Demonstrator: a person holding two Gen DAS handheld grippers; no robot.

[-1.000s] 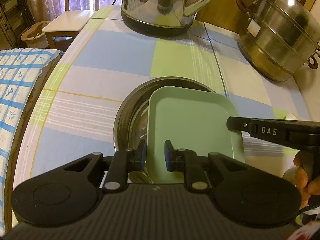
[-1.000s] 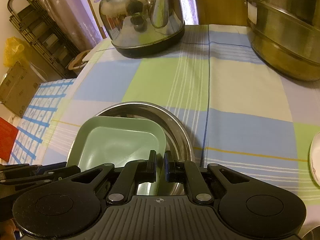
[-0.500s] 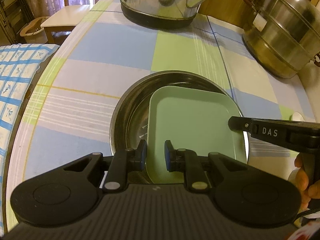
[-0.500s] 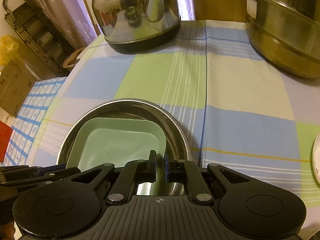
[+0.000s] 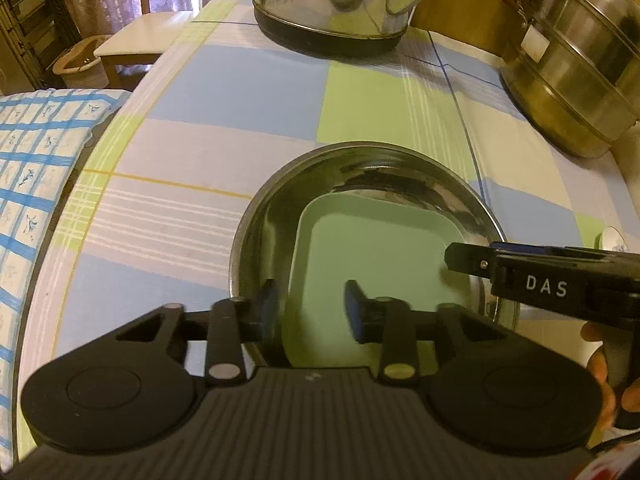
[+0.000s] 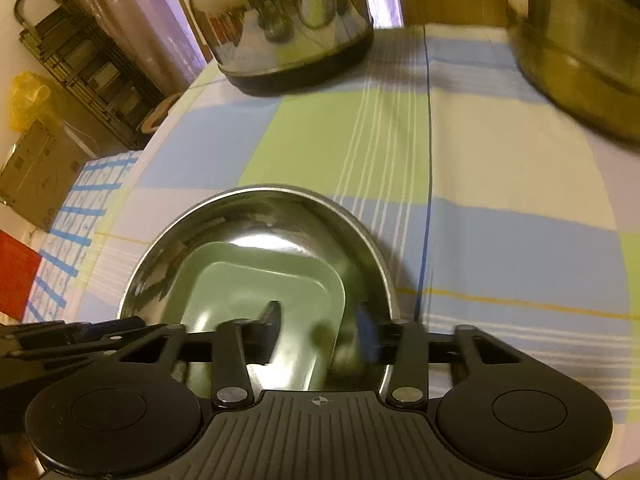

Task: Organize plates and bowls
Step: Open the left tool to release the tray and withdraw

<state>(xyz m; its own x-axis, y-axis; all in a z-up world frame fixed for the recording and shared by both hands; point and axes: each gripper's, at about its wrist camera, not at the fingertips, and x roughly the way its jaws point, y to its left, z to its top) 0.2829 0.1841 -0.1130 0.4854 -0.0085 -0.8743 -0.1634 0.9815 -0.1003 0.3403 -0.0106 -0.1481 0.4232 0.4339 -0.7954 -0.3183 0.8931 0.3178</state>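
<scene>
A pale green square plate (image 5: 372,264) lies inside a round steel bowl (image 5: 280,200) on the checked tablecloth. My left gripper (image 5: 312,308) is open, its fingers astride the plate's near left edge. My right gripper (image 6: 320,332) is open above the plate (image 6: 256,300) and the bowl's near rim (image 6: 360,232). The right gripper's finger (image 5: 520,268) reaches in from the right in the left wrist view, over the plate's right edge. The left gripper shows at the lower left of the right wrist view (image 6: 72,332).
A steel kettle (image 5: 332,0) stands at the table's far side. A stacked steel steamer pot (image 5: 568,68) stands at the far right. A white dish edge (image 5: 612,238) lies right of the bowl. A blue-checked cushion (image 5: 32,160) sits off the table's left edge.
Both grippers have opened and let go of the green plate, which has dropped down into the steel bowl. Both grippers have moved forward a little.
</scene>
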